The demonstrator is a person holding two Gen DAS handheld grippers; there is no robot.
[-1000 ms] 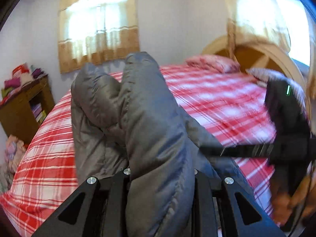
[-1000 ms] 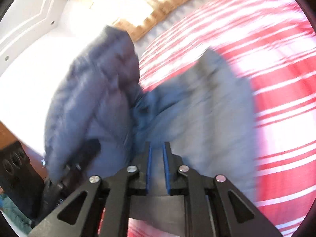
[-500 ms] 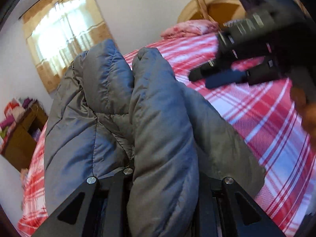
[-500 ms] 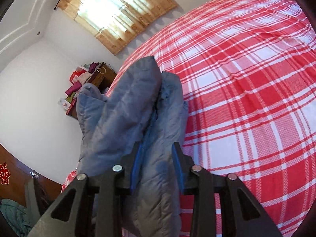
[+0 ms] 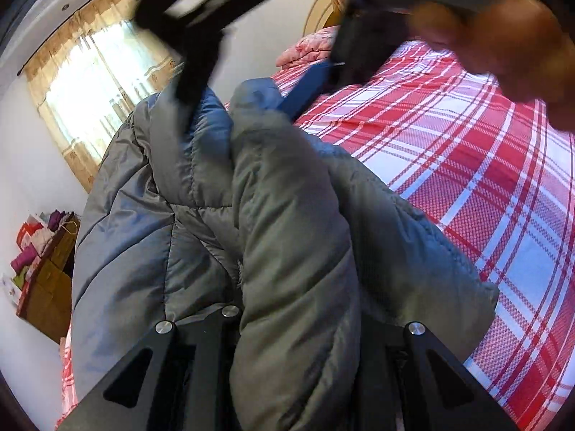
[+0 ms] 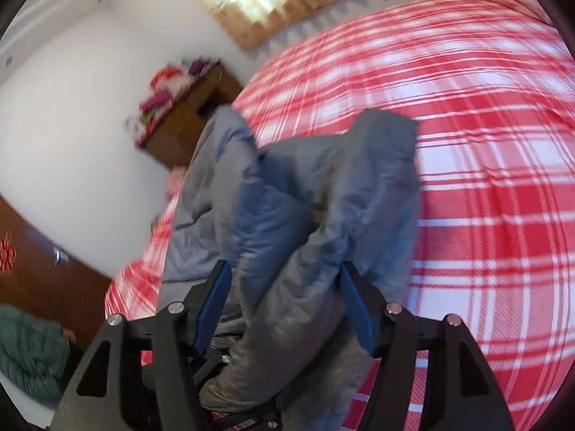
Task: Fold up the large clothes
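A grey quilted puffer jacket (image 5: 280, 222) hangs bunched above the red plaid bed (image 5: 485, 165). My left gripper (image 5: 294, 319) is shut on a thick fold of the jacket; its fingertips are buried in the fabric. In the right wrist view the same jacket (image 6: 323, 194) fills the gap between the blue pads (image 6: 354, 309) of my right gripper (image 6: 284, 283), whose jaws stand wide apart around the fabric. The right gripper also shows blurred at the top of the left wrist view (image 5: 309, 86), its blue finger against the jacket's upper folds.
A wooden shelf (image 6: 194, 115) with stacked clothes stands by the far wall at the bed's side. Curtained window (image 5: 104, 82) behind it. Pink pillow (image 5: 309, 50) at the headboard. A green garment (image 6: 28, 344) lies low left. The person's hand (image 5: 510, 39) is near the top right.
My right gripper has opened wide and pushed over the top folds of the jacket, close in front of the left gripper. The left gripper keeps its hold.
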